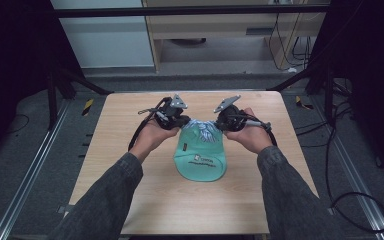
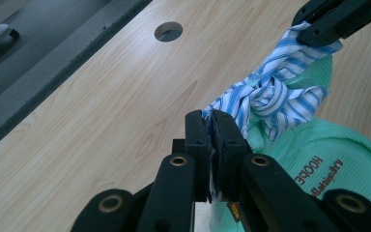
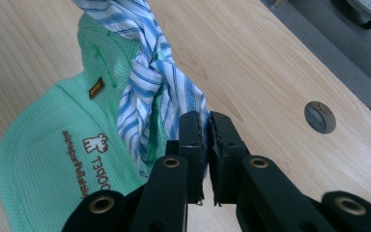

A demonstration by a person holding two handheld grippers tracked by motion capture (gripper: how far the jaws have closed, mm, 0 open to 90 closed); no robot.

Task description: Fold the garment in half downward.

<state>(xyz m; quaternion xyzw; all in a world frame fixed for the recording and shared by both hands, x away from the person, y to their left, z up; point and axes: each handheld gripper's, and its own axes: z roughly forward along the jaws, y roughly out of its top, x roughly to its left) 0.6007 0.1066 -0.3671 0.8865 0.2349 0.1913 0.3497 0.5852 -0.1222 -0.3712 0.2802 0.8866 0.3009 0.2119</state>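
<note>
Your left gripper (image 2: 211, 121) has its jaws pinched down to a sliver on one end of the blue-striped strip (image 2: 270, 94), a fold of that cloth caught between the pads. Your right gripper (image 3: 206, 123) is clamped just as tightly on the other end, so the strip runs between your two hands with a knot (image 3: 147, 67) in the middle. The strip belongs to the green cap (image 1: 200, 155), which lies on the wooden table (image 1: 130, 165) between your hands, brim toward you.

Judge the cloth as light, thin and limp: it gives no resistance until drawn taut, and a smooth weave like this may slide out of the pads. Take it well in from the tips of the ends. The cap itself looks soft and light, so it will likely drag across the table when you pull.
</note>
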